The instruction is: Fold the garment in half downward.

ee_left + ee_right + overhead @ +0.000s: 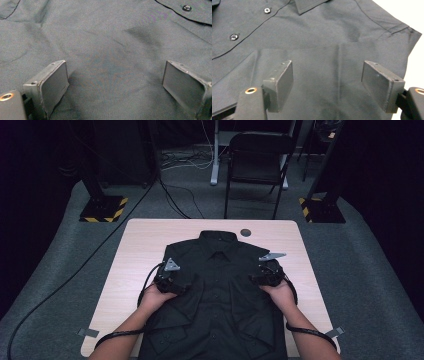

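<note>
A black button-up shirt (217, 290) lies face up on the table, collar at the far side and both sleeves folded in over the front. My left gripper (175, 279) rests over the shirt's left chest. In the left gripper view its jaws stand wide apart just above smooth cloth (107, 37), the left gripper (115, 75) open with nothing between the pads. My right gripper (262, 276) hovers over the right chest. In the right gripper view the right gripper (327, 77) is open over the folded-in sleeve (312, 62), with the collar tip (309, 5) and two buttons (267, 10) beyond.
The light wooden table (140, 250) has a round cable hole (245, 232) past the collar and tape marks (89, 332) at its front corners. A black chair (257, 160) and stands with striped bases (104, 209) sit on the grey floor behind.
</note>
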`<state>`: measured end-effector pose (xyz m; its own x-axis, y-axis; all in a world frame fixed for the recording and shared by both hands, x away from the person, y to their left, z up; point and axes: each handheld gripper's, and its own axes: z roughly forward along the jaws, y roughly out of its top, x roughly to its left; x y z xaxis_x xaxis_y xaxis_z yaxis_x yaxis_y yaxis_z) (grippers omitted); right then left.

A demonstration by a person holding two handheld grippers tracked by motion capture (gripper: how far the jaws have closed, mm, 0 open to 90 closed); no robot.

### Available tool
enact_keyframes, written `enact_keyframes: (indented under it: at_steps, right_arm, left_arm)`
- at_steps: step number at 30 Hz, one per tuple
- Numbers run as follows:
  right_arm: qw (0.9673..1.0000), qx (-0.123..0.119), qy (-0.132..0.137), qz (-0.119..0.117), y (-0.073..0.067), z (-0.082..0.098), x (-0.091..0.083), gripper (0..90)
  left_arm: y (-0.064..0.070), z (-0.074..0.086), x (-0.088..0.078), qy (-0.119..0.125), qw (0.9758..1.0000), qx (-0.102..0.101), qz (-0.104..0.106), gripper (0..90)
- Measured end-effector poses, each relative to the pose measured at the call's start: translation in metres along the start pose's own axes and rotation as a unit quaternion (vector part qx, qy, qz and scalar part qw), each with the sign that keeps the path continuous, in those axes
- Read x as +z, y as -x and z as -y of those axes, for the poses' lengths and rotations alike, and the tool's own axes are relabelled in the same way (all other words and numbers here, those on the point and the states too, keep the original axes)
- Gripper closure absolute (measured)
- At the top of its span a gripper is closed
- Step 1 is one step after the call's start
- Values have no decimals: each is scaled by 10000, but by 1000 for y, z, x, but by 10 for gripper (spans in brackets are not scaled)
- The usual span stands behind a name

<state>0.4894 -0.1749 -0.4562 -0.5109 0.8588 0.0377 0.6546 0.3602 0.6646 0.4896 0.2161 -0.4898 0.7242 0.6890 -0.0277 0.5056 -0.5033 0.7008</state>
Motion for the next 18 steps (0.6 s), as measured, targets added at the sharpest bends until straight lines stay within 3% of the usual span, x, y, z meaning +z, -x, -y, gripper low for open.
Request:
enact_keyframes:
  at_steps: [3,7,18]
  right_arm:
    - [9998,-150,-79,107,3,-3,0,337]
    - [9995,-192,-95,238,6,-6,1,377]
    - [9982,183,-28,575,24,-8,5,536]
  left_arm:
    - [0,0,0,-1,10000,1,1,62]
    - [0,0,0,-2,10000,2,-1,62]
    - [0,0,0,-1,10000,2,-2,61]
